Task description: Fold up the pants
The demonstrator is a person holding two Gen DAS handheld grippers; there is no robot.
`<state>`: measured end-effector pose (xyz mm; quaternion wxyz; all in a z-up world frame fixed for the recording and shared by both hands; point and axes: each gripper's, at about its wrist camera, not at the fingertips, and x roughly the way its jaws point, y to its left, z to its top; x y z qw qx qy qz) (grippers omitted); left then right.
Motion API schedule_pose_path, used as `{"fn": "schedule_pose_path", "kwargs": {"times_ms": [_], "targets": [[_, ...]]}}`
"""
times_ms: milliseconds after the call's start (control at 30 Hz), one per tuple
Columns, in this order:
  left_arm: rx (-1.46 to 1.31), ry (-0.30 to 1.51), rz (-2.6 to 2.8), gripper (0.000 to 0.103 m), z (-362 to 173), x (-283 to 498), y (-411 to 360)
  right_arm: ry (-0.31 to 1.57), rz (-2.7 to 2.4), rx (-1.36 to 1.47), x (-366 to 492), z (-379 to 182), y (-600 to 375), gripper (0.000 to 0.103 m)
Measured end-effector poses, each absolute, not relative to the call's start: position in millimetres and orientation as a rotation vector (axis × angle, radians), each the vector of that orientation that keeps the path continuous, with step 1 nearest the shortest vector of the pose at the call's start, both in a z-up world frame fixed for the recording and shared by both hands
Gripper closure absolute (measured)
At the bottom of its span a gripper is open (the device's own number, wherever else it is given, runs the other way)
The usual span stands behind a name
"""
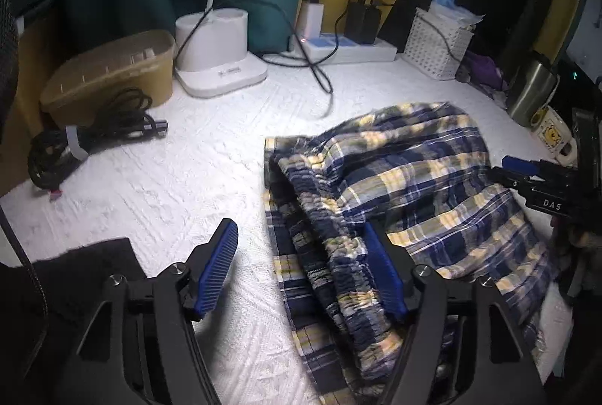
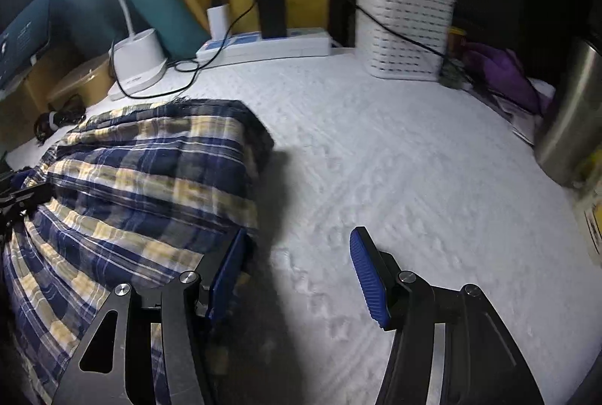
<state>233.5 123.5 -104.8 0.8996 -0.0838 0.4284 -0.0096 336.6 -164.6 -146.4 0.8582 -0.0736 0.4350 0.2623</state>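
left wrist view: the plaid pants, navy with pale yellow and white checks, lie in a rumpled heap on the white textured cover, right of centre. the gathered elastic waistband runs down the near left side of the heap, and a flatter layer of the same cloth sticks out from under it on the left. the left gripper is spread wide and grasps nothing; its right blue pad sits against the waistband folds, while its left pad hangs over bare cover. the right gripper shows at the far right edge, beside the pants. behind the pants stand a white lamp base, a power strip, a white lattice basket and a tan tub, with a bundled black cable at left.

right wrist view: the pants fill the left half, humped up with a folded far edge that casts a shadow onto the cover. the stripes look creased and crinkled. the right gripper is released, jaws well apart; its left pad touches the near right edge of the cloth and its right pad is over bare cover. a steel flask stands at right, blurred.
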Motion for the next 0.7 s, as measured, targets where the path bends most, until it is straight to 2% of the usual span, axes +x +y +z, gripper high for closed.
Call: {"fn": "schedule_pose_path", "kwargs": {"times_ms": [200, 700], "targets": [[-0.242, 0.850, -0.043, 0.033, -84.8, 218.4, 124.7, 0.896, 0.635, -0.119, 307.9, -130.5, -163.6, 0.042], [-0.276, 0.941, -0.029, 0.031, -122.2, 188.6, 110.3, 0.911, 0.672, -0.226, 245.9, -152.7, -165.4, 0.042]]}}
